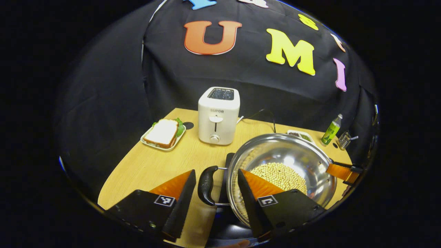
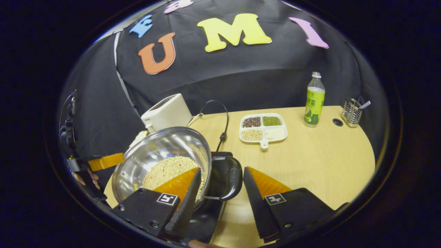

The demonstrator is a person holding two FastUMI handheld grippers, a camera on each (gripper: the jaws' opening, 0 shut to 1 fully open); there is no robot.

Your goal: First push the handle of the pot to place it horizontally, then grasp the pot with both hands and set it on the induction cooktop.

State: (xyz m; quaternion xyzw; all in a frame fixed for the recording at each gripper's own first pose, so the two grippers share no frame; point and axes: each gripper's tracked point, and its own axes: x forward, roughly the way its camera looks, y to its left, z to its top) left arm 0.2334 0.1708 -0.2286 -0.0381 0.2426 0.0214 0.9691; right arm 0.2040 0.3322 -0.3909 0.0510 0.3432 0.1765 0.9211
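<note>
A steel pot [image 1: 286, 151] holding pale beans [image 1: 279, 175] rests over the black induction cooktop [image 1: 224, 213]. In the left gripper view the pot's black loop handle [image 1: 206, 184] lies between my left gripper's [image 1: 216, 171] open fingers, close to the left finger. In the right gripper view the same pot [image 2: 165, 144] has its other black handle [image 2: 231, 179] between my right gripper's [image 2: 222, 168] open fingers, above the cooktop [image 2: 205, 217]. Each gripper also appears at the pot's far side in the other's view: the right gripper [image 1: 339, 171] and the left gripper [image 2: 106, 160].
A white toaster [image 1: 218, 115] stands behind the pot, its cable [image 2: 224, 120] trailing toward the cooktop. A sandwich plate [image 1: 163, 132] sits at the far left. A divided dish of grains [image 2: 263, 127], a green bottle [image 2: 314, 100] and a wire holder [image 2: 351, 112] stand toward the back.
</note>
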